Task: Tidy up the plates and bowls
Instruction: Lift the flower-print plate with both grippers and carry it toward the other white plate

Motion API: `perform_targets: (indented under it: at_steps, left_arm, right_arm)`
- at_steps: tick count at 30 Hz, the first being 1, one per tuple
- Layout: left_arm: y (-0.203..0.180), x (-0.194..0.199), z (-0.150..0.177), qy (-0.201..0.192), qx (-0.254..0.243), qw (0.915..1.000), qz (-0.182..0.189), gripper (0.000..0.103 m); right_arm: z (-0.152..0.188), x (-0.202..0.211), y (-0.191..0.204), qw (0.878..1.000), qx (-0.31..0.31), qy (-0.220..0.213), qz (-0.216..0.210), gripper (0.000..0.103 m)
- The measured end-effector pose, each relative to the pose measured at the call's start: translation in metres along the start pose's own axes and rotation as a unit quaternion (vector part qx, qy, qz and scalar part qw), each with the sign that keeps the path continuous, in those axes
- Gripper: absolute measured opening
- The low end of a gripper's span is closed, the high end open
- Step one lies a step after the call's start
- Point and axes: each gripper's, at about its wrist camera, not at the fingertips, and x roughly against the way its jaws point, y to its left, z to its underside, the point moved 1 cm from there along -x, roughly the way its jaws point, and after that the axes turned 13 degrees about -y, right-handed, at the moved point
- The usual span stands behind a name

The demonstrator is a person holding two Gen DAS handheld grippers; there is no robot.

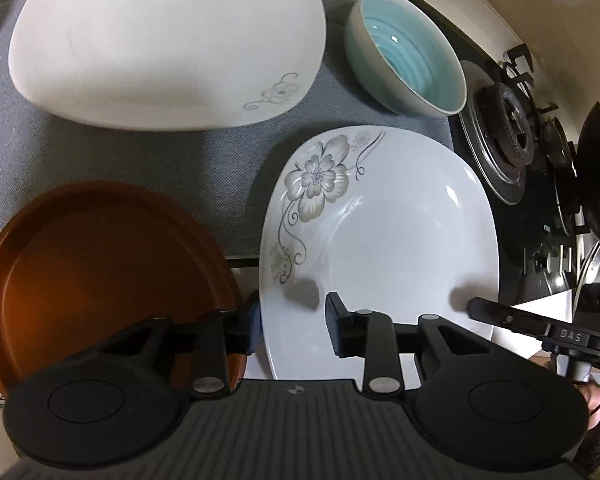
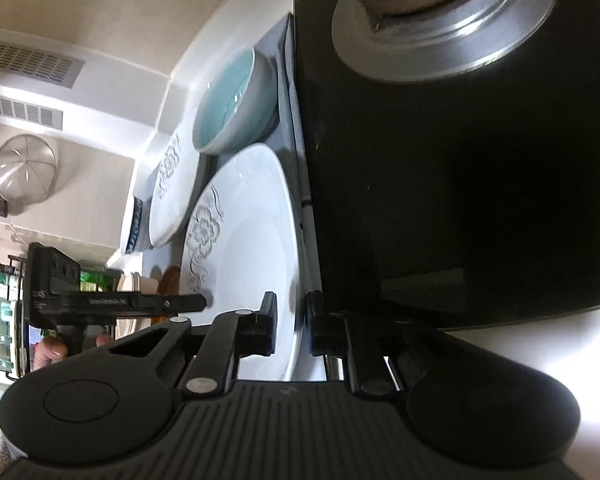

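Two grippers, left (image 1: 292, 320) and right (image 2: 292, 320), straddle our flowered plate's (image 1: 388, 240) rim, jaws spread; uneven closing could tip it.

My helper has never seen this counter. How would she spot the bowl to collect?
Start at the black gas stove. On the grey mat beside it, behind the nearer flowered plate, sits the bowl. It alone is deep and round, turquoise inside with ringed ridges.

"DAS" on right gripper (image 1: 572, 334)
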Motion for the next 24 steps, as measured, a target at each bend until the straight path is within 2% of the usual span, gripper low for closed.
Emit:
perform_targets:
  at_steps: [4,8,10,12,15,17,20,21,24]
  left_arm:
    - [-0.001,0.003,0.003,-0.007,0.014,0.9999,-0.002,0.034]
    - [0.014,0.007,0.01,0.0,0.061,0.9976,0.035,0.033]
    - [0.015,0.004,0.015,0.012,0.06,0.9974,0.037,0.033]
    - [0.011,0.005,0.017,0.005,0.046,0.9984,0.033,0.033]
    - [0.009,0.005,0.014,0.001,0.053,0.9982,0.029,0.038]
    - [0.007,0.005,0.012,-0.003,0.057,0.9982,0.018,0.038]
    - [-0.005,0.009,0.014,-0.021,0.027,0.9993,-0.016,0.035]
    - [-0.011,0.01,0.016,-0.031,0.015,0.9988,-0.035,0.03]
    - [-0.023,0.014,0.022,-0.051,-0.008,0.996,-0.073,0.032]
  right_arm:
    - [-0.001,-0.007,0.003,1.0,0.002,0.003,-0.005,0.017]
    - [-0.004,-0.004,-0.006,1.0,-0.012,0.009,-0.024,0.017]
    - [-0.005,-0.005,-0.011,0.999,-0.023,0.012,-0.024,0.017]
    - [-0.005,-0.006,-0.013,0.999,-0.027,0.012,-0.028,0.016]
    - [-0.006,-0.01,-0.01,0.999,-0.017,0.018,-0.03,0.016]
    - [-0.006,-0.013,-0.009,0.999,-0.02,0.02,-0.031,0.016]
    - [-0.006,-0.015,-0.01,0.999,-0.029,0.021,-0.032,0.017]
    - [-0.006,-0.015,-0.008,0.999,-0.024,0.022,-0.031,0.017]
    - [-0.005,-0.012,0.0,0.999,0.017,0.021,-0.025,0.017]
